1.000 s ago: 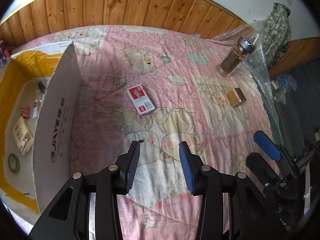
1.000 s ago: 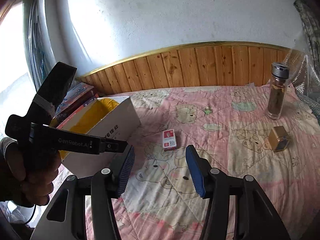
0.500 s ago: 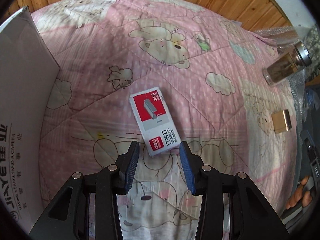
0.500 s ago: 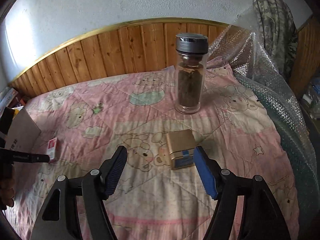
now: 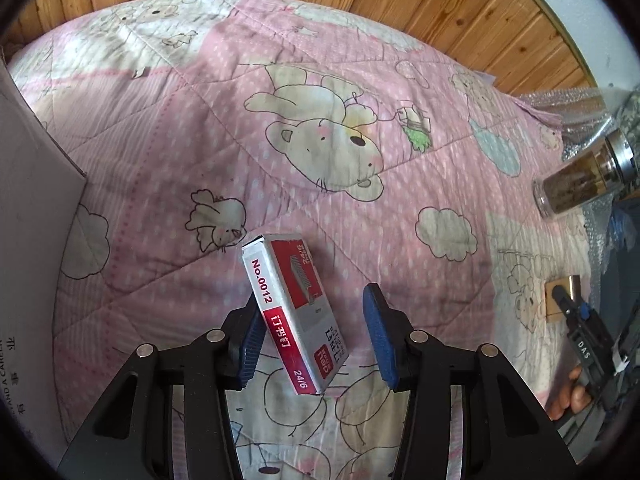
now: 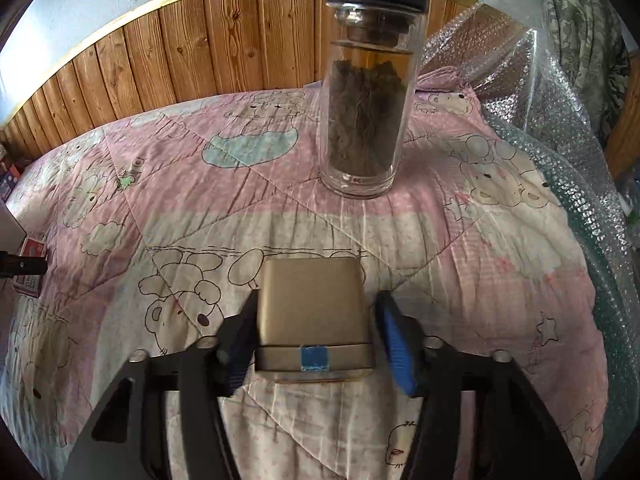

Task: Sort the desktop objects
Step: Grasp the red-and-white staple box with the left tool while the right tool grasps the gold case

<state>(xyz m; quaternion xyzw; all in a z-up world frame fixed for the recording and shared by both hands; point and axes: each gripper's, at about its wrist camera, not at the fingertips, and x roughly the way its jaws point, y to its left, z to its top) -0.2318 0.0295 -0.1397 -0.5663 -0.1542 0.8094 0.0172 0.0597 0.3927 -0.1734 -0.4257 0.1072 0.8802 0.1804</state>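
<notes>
We are closing the left gripper (image 5: 310, 338) around a tilted staple box (image 5: 294, 312) and the right gripper (image 6: 316, 334) around a gold tin (image 6: 314, 312) on the quilt (image 6: 460, 240); neither is gripped yet, so the box may tip over.

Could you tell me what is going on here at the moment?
A person is sorting small items off a pink quilt, a gripper in each hand. The left gripper has been closing around a staple box, tipped up against one finger with a gap on the other side. The right gripper has been closing around a gold tin. A tea bottle stands behind the tin.
</notes>
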